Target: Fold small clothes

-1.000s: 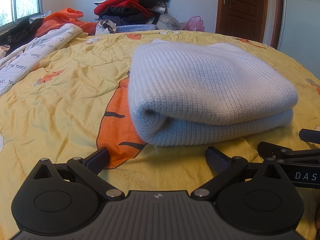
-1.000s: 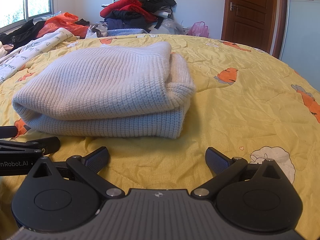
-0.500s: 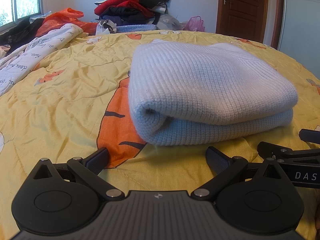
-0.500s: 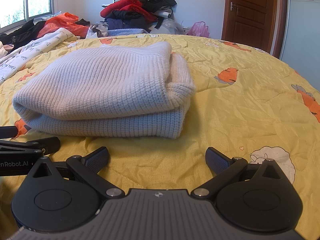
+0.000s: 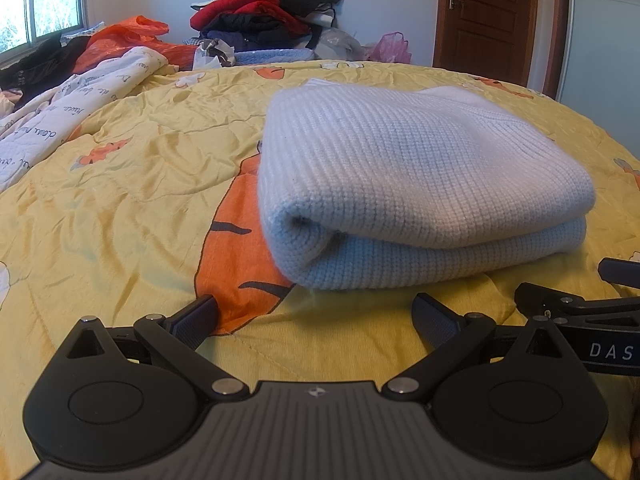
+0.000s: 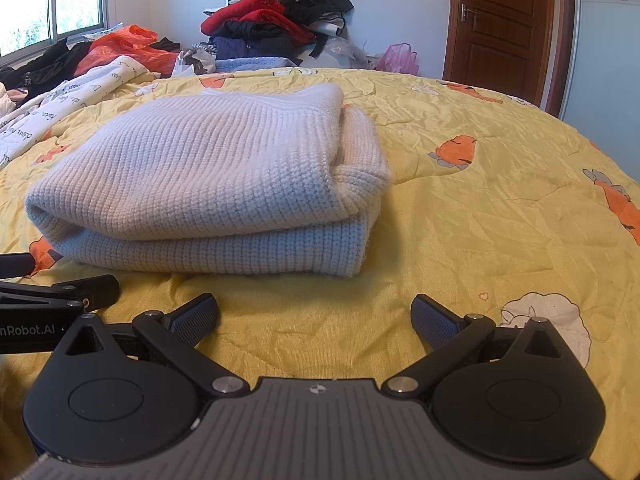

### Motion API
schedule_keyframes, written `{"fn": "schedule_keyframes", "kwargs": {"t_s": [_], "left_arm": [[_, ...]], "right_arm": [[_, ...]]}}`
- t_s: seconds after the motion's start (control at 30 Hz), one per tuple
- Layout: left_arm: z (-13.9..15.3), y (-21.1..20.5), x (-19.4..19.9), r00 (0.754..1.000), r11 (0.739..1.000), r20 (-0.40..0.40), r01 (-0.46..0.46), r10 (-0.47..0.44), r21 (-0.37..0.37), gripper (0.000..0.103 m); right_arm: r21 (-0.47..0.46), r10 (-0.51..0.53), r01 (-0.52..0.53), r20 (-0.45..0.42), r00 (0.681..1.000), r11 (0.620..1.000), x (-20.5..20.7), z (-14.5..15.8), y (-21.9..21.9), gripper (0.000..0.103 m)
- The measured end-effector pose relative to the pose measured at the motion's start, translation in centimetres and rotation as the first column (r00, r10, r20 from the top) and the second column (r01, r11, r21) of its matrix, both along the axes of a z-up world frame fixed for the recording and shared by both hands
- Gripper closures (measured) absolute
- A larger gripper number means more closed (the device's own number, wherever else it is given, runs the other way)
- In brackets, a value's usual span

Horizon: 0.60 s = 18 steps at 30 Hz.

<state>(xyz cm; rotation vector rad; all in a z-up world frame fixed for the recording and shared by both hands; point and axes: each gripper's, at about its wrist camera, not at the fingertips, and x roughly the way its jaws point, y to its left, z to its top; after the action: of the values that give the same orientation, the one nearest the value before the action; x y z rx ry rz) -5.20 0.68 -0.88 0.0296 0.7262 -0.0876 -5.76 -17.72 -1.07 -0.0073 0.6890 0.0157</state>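
Observation:
A white knitted sweater [image 5: 420,176] lies folded in a thick bundle on the yellow quilt [image 5: 120,184], its rounded fold facing me. My left gripper [image 5: 316,318] rests low on the quilt just in front of the bundle's left end, open and empty. In the right wrist view the same sweater [image 6: 208,176] sits ahead and to the left. My right gripper [image 6: 314,318] stands open on the quilt [image 6: 500,200] before the bundle's right end, holding nothing. Each gripper's fingers show at the edge of the other's view.
A heap of red, black and dark clothes [image 5: 264,12] rises at the back. An orange bag [image 5: 128,40] and a white printed blanket [image 5: 60,120] lie at the left. A brown door [image 6: 500,24] stands at the back right. A pink bag [image 6: 400,58] sits near it.

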Motion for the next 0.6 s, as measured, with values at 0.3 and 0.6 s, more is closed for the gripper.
{"fn": "schedule_keyframes", "kwargs": {"t_s": [0.3, 0.6], "left_arm": [[0.6, -0.4, 0.4, 0.999, 1.000, -0.047, -0.026, 0.026, 0.003, 0.000], [0.9, -0.4, 1.3, 0.994, 0.999, -0.100, -0.048, 0.049, 0.009, 0.000]], "right_arm": [[0.000, 0.000, 0.000, 0.000, 1.000, 1.000, 0.0, 0.0, 0.0, 0.000], [0.000, 0.000, 0.000, 0.000, 1.000, 1.000, 0.0, 0.0, 0.0, 0.000]]}}
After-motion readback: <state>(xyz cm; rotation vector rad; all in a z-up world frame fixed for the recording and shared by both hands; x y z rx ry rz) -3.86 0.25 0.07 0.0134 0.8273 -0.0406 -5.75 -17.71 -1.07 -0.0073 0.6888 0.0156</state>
